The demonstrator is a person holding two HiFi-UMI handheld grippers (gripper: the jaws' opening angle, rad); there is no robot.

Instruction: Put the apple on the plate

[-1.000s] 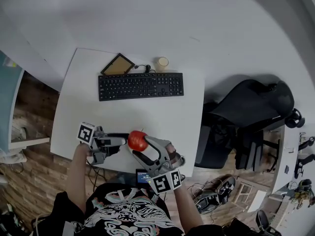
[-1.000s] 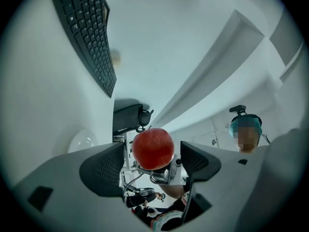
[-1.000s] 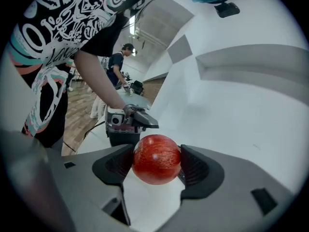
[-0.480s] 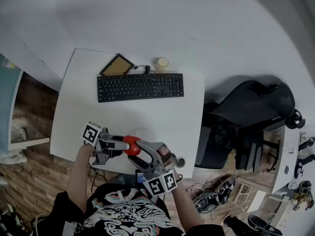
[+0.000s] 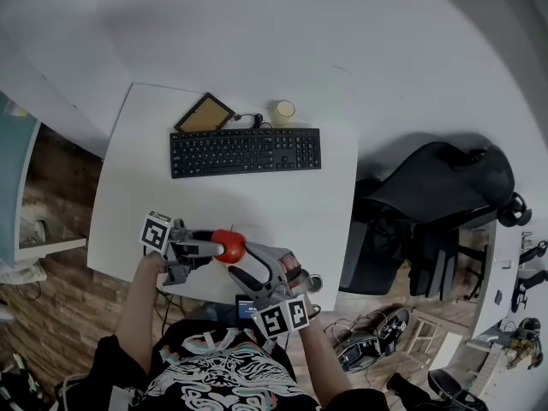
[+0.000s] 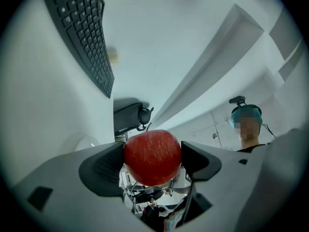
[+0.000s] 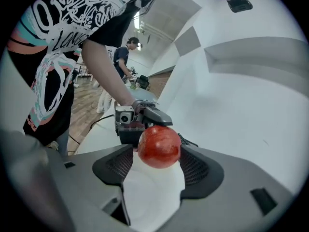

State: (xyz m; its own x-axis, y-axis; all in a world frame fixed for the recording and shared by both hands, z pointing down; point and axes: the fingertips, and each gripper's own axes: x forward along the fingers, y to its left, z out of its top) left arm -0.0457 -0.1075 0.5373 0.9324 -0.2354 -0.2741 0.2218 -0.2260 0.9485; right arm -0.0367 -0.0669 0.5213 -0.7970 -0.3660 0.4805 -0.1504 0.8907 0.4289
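Observation:
The red apple [image 5: 227, 247] hangs just above the table's near edge, between both grippers. My left gripper [image 5: 214, 253] comes in from the left and is shut on the apple [image 6: 152, 156]; both pads press its sides. From the right, my right gripper [image 5: 233, 259] has its jaws around the apple [image 7: 160, 147] at the fingertips. It is open, with a thin gap showing at one pad. The white plate [image 7: 149, 197] lies directly under the apple in the right gripper view. It hardly shows against the white table in the head view.
A black keyboard [image 5: 246, 151] lies across the far half of the white table [image 5: 137, 169]. Behind it are a brown framed board [image 5: 205, 114] and a small cup [image 5: 283, 110]. A black office chair [image 5: 428, 195] stands to the right. Other people stand far off in the room.
The apple has shifted a little left, from deep in the right gripper's jaws out to their tips. The left gripper has closed in around it.

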